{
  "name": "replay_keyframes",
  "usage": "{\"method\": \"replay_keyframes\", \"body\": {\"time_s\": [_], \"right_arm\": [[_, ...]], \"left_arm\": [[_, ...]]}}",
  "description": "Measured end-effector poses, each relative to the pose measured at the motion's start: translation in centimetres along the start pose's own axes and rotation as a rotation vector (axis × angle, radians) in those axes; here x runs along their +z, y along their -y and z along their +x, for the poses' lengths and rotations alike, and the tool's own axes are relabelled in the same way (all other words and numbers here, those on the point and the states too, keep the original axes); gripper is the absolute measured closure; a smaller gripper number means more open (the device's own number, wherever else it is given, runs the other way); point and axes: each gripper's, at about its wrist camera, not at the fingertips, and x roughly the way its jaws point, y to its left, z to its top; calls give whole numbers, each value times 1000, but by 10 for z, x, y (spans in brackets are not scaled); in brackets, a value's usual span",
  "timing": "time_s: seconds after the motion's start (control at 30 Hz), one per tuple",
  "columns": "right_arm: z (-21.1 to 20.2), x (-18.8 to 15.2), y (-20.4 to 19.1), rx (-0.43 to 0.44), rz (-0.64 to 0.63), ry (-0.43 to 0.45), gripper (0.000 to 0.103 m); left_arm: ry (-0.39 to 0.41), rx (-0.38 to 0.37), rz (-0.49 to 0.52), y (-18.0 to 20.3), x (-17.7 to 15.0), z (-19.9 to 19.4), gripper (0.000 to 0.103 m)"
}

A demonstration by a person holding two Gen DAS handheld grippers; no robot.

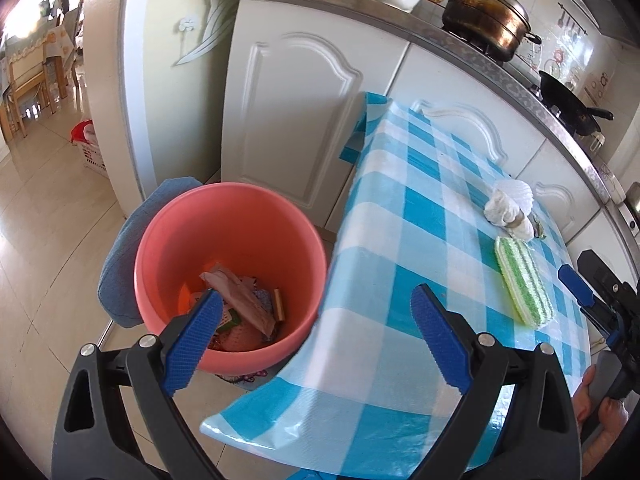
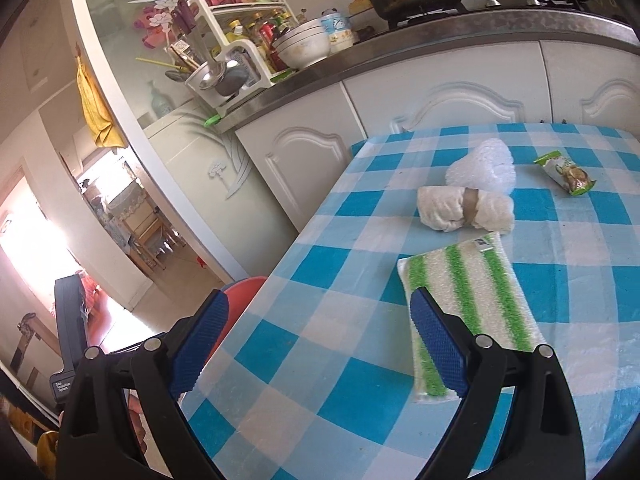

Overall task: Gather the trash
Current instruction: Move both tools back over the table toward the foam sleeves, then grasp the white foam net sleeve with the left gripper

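A pink bin (image 1: 192, 236) stands on the floor left of the table and holds several wrappers and papers (image 1: 244, 304). My left gripper (image 1: 316, 312) hangs open and empty above the bin's right rim and the table's corner. On the blue checked tablecloth (image 2: 360, 360) lie a crumpled white plastic bag (image 2: 482, 168), a rolled white cloth with a brown band (image 2: 464, 208), a green snack wrapper (image 2: 564, 174) and a green-striped sponge cloth (image 2: 464, 292). My right gripper (image 2: 318, 320) is open and empty over the table's near left part, its right finger above the sponge cloth.
White kitchen cabinets (image 1: 304, 112) run behind the table, with pots (image 1: 484, 16), bowls and a utensil rack (image 2: 224, 60) on the counter. A blue cushion (image 1: 120, 264) leans behind the bin. The right gripper's body (image 1: 608, 300) shows at the left view's right edge.
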Motion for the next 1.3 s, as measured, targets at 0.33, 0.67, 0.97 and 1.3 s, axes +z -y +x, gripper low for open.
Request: {"method": "replay_keyframes", "body": {"time_s": [0.33, 0.67, 0.97, 1.3], "right_arm": [[-28, 11, 72, -25, 143, 67, 11], [-43, 16, 132, -63, 213, 71, 11], [-62, 19, 188, -57, 325, 132, 11], [-75, 16, 225, -44, 411, 181, 11]], "left_arm": [[-36, -21, 102, 60, -4, 3, 8], [-107, -35, 205, 120, -16, 22, 8], [-125, -152, 279, 189, 16, 41, 8], [-226, -264, 483, 297, 86, 125, 8]]}}
